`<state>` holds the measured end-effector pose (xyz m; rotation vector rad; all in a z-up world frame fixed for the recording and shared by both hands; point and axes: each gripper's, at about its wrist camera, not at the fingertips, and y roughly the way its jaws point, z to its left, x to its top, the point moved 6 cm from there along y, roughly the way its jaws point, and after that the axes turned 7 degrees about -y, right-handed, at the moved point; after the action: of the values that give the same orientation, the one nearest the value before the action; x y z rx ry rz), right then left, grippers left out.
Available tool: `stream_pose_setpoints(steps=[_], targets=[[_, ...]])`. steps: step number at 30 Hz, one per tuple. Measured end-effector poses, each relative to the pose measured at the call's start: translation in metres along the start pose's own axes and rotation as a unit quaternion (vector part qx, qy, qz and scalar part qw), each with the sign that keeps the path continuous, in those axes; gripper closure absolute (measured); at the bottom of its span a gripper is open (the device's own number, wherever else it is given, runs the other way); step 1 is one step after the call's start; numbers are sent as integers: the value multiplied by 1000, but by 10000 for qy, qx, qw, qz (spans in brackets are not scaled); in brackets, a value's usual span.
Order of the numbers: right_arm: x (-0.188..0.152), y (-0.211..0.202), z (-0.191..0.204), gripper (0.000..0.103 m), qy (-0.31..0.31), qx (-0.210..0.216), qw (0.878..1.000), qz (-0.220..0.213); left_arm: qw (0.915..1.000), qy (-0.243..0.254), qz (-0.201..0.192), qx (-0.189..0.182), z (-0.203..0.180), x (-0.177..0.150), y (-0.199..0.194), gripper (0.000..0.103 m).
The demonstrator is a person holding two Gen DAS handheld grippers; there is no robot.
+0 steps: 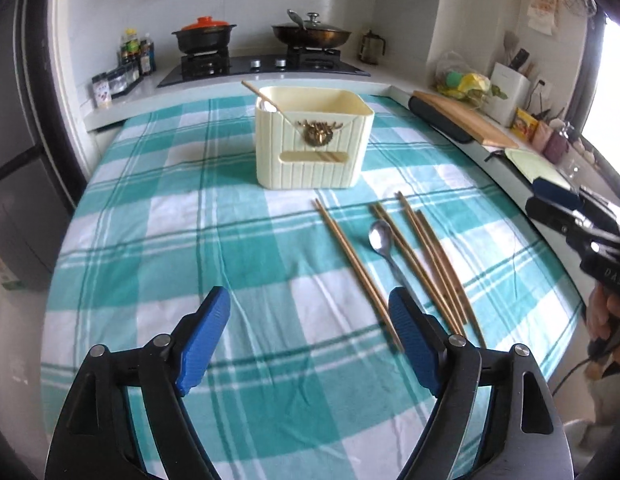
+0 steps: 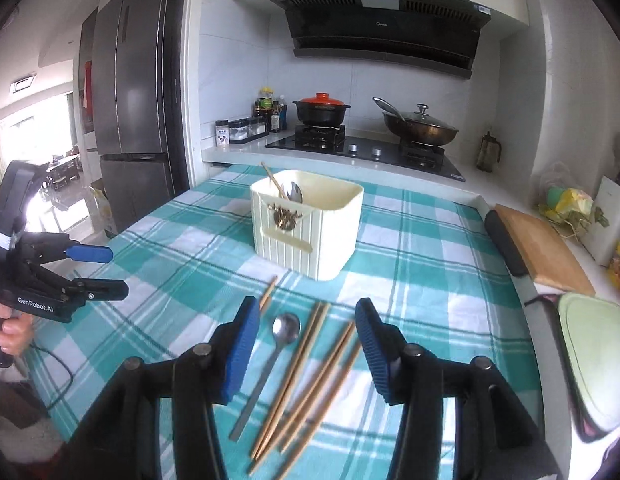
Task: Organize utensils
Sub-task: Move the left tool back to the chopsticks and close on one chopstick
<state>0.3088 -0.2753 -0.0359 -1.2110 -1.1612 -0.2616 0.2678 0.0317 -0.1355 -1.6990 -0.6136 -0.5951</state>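
A cream utensil holder [image 1: 312, 142] [image 2: 307, 224] stands on the checked tablecloth; a spoon and one chopstick lean inside it. Several wooden chopsticks [image 1: 422, 260] [image 2: 310, 376] and a metal spoon [image 1: 384, 242] [image 2: 275, 354] lie loose on the cloth in front of it. My left gripper [image 1: 310, 336] is open and empty, hovering above the cloth just left of the chopsticks; it also shows in the right wrist view [image 2: 99, 272]. My right gripper [image 2: 305, 344] is open and empty, low over the spoon and chopsticks; it shows at the right edge of the left wrist view [image 1: 558, 200].
The table [image 1: 169, 240] wears a teal and white cloth. Behind it is a counter with a gas stove [image 2: 362, 148], a clay pot, a wok and condiment bottles. A wooden cutting board [image 2: 542, 244] and a pale green board [image 2: 594, 352] lie on the right. A fridge [image 2: 133, 120] stands at left.
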Motion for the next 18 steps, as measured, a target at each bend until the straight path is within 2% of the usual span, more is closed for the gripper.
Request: stream_pose_setpoints(steps=[4,8,18], targets=[[-47,-14,17,52,336,-104,9994,72,9995,-239,-131,-126,-13,-22,-5,18],[-78,-17,27,52,439,-182,9986,251,9991,-333,-121,-235,-22,-32,-2,17],[-92,-20,34,52,440,-314,9983,215,9986,-471,-104,-234,-36,-56,7,14]])
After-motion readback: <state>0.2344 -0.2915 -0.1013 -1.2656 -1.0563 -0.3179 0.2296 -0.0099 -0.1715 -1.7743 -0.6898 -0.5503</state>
